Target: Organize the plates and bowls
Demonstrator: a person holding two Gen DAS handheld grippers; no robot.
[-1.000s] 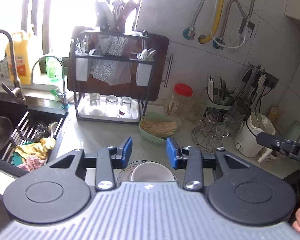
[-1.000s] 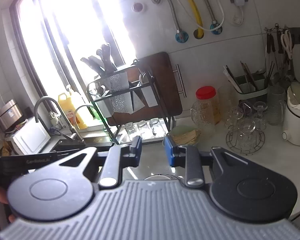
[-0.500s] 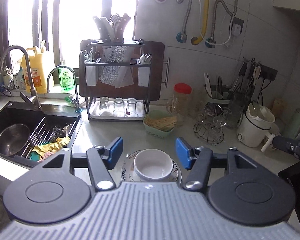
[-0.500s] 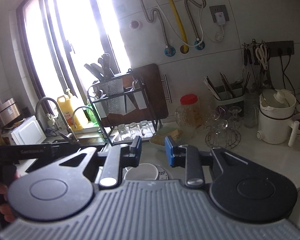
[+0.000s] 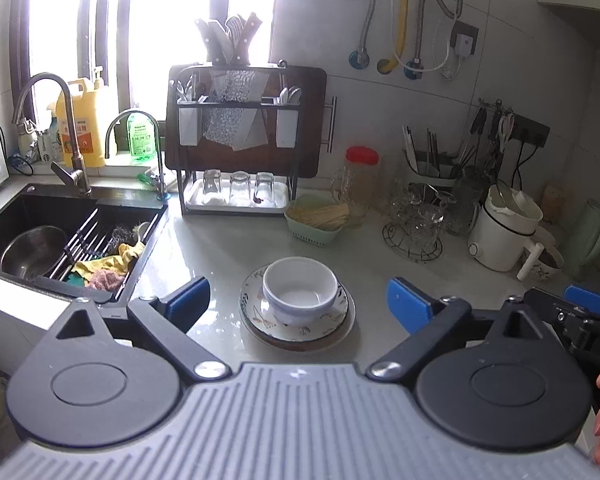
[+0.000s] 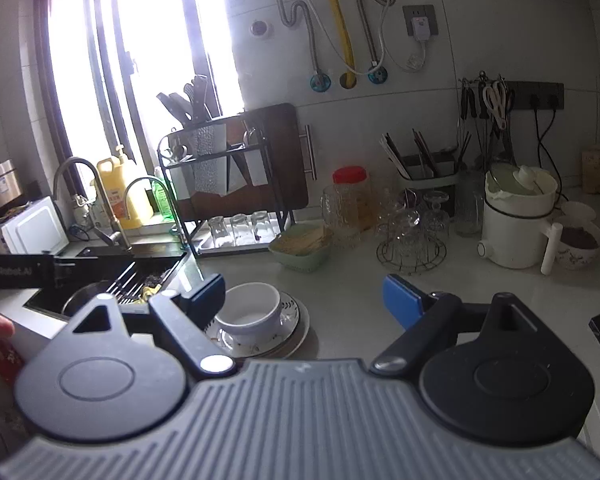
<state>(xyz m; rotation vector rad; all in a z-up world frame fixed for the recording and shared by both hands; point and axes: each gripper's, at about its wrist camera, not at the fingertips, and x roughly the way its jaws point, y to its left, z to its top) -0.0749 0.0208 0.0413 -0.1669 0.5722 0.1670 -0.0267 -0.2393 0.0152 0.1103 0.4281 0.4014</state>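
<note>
A white bowl [image 5: 300, 286] sits on a patterned plate [image 5: 300, 326], which rests on a larger brown-rimmed plate, on the pale counter. My left gripper [image 5: 299, 303] is open and empty, held back from the stack, its blue pads to either side of it in view. In the right wrist view the bowl [image 6: 251, 306] and plates [image 6: 290, 330] lie low and left. My right gripper [image 6: 303, 295] is open and empty, above the counter to the right of the stack. Its tip shows at the far right of the left wrist view [image 5: 588, 300].
A black sink [image 5: 56, 236] with a steel bowl, rack and cloths lies left. A dish rack [image 5: 236, 168] with upturned glasses stands at the back. A green basket [image 5: 316, 224], a red-lidded jar [image 5: 358, 184], a wire glass stand [image 5: 414, 236] and a white kettle [image 5: 504, 232] line the right.
Both grippers have pulled back and up from the counter and their jaws have opened wide. The bowl and plates now show in full.
</note>
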